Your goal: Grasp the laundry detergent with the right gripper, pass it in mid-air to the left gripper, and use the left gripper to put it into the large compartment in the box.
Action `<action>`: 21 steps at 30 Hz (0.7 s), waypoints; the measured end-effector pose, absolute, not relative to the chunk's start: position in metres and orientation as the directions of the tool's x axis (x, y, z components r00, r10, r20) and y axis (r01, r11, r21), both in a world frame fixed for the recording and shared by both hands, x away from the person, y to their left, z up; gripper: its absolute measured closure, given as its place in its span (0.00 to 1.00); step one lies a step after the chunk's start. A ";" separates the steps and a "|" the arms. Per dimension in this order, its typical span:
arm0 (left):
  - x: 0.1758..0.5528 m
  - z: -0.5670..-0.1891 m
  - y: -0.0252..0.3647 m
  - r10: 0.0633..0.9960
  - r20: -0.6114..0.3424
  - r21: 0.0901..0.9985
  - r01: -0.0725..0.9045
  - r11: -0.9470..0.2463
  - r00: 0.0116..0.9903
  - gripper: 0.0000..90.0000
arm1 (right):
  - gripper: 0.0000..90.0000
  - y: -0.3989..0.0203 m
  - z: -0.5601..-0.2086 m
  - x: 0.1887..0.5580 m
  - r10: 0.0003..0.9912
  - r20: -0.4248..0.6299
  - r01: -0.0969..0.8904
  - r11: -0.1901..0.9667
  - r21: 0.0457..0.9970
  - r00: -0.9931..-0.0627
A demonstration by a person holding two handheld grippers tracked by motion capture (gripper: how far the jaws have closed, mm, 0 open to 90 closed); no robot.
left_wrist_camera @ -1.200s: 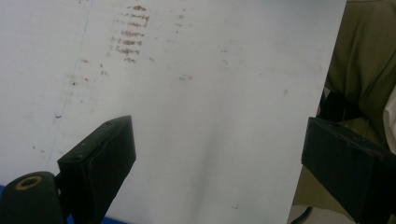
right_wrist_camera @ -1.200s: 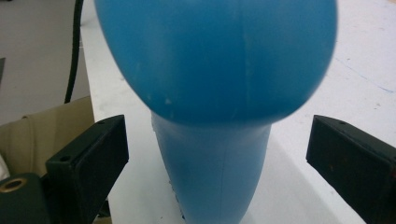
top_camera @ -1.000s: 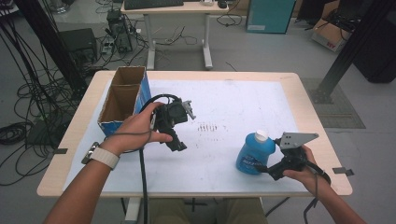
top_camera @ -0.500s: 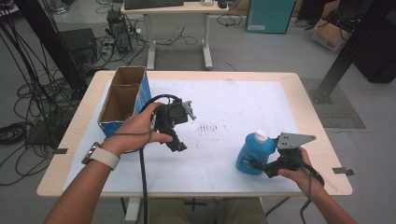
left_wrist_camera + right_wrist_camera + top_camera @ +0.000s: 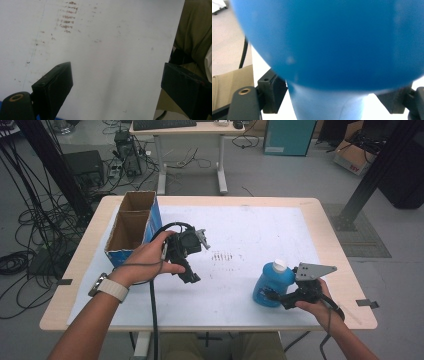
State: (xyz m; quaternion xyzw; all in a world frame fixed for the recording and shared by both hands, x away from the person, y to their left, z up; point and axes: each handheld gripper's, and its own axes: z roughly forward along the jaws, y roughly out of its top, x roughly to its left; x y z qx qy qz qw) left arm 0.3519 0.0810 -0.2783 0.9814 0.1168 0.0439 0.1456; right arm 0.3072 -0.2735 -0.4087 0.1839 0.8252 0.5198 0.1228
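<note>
A blue bottle (image 5: 270, 282) with a white cap stands slightly tilted on the white mat (image 5: 250, 227), near the front right. My right gripper (image 5: 275, 296) is low at the bottle's base, coming in from the right. In the right gripper view the blue bottle (image 5: 332, 37) is very close and sits between the two jaws, which are spread wide on either side of it. My left gripper (image 5: 197, 260) is held above the mat left of centre, open. In the left gripper view its jaws stand far apart over bare mat (image 5: 112, 50), nothing between them.
An open cardboard box (image 5: 151, 225) with a blue side stands at the table's left rear. Brown smudges (image 5: 222, 256) mark the mat's middle. The wooden table edge (image 5: 350, 285) runs just right of the right hand. The person's trouser leg (image 5: 195, 30) lies past the mat's front edge.
The right gripper has slid a little to the left, closer around the blue bottle's base. The left gripper and the bottle have stayed where they were.
</note>
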 end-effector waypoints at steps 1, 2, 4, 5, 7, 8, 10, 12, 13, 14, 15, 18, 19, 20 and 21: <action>0.352 -0.279 0.081 0.244 0.052 0.298 0.218 -0.929 0.968 0.12 | 0.27 -0.274 -0.409 0.307 0.426 -0.012 0.173 0.393 0.903 -0.905; 0.352 -0.278 0.081 0.243 0.050 0.295 0.218 -0.930 0.969 0.12 | 0.28 -0.273 -0.409 0.307 0.425 -0.014 0.171 0.393 0.904 -0.905; 0.352 -0.278 0.081 0.243 0.049 0.295 0.218 -0.930 0.969 0.12 | 0.30 -0.273 -0.409 0.307 0.420 -0.020 0.163 0.393 0.905 -0.907; 0.352 -0.278 0.081 0.243 0.049 0.295 0.218 -0.930 0.969 0.12 | 0.33 -0.273 -0.409 0.308 0.415 -0.028 0.152 0.395 0.906 -0.910; 0.352 -0.278 0.081 0.242 0.049 0.294 0.218 -0.931 0.969 0.12 | 0.34 -0.273 -0.409 0.308 0.414 -0.024 0.154 0.389 0.908 -0.910; 0.352 -0.279 0.081 0.244 0.052 0.300 0.218 -0.929 0.968 0.12 | 0.36 -0.273 -0.409 0.308 0.411 -0.025 0.151 0.389 0.909 -0.911; 0.352 -0.278 0.081 0.242 0.049 0.295 0.218 -0.930 0.969 0.12 | 0.38 -0.273 -0.409 0.308 0.405 -0.028 0.145 0.390 0.909 -0.914; 0.352 -0.279 0.081 0.243 0.048 0.294 0.219 -0.930 0.969 0.12 | 0.41 -0.272 -0.410 0.307 0.402 -0.024 0.145 0.385 0.911 -0.916; 0.352 -0.278 0.081 0.243 0.048 0.294 0.219 -0.931 0.969 0.12 | 0.43 -0.272 -0.410 0.307 0.395 -0.022 0.143 0.383 0.913 -0.918; 0.352 -0.278 0.081 0.243 0.050 0.294 0.218 -0.930 0.969 0.12 | 0.44 -0.272 -0.410 0.308 0.380 -0.040 0.120 0.387 0.914 -0.924; 0.352 -0.278 0.081 0.243 0.050 0.294 0.218 -0.930 0.969 0.12 | 0.44 -0.272 -0.410 0.308 0.381 -0.042 0.118 0.387 0.915 -0.924; 0.352 -0.279 0.081 0.244 0.048 0.297 0.220 -0.929 0.969 0.12 | 0.45 -0.272 -0.411 0.308 0.382 -0.038 0.119 0.380 0.917 -0.923; 0.352 -0.279 0.081 0.244 0.048 0.297 0.220 -0.929 0.969 0.12 | 0.45 -0.272 -0.411 0.308 0.382 -0.038 0.119 0.380 0.917 -0.923; 0.352 -0.279 0.081 0.242 0.049 0.295 0.217 -0.931 0.969 0.12 | 0.45 -0.272 -0.411 0.307 0.383 -0.036 0.122 0.379 0.917 -0.923; 0.351 -0.279 0.081 0.245 0.048 0.296 0.221 -0.929 0.968 0.12 | 0.45 -0.272 -0.411 0.307 0.387 -0.040 0.118 0.377 0.919 -0.921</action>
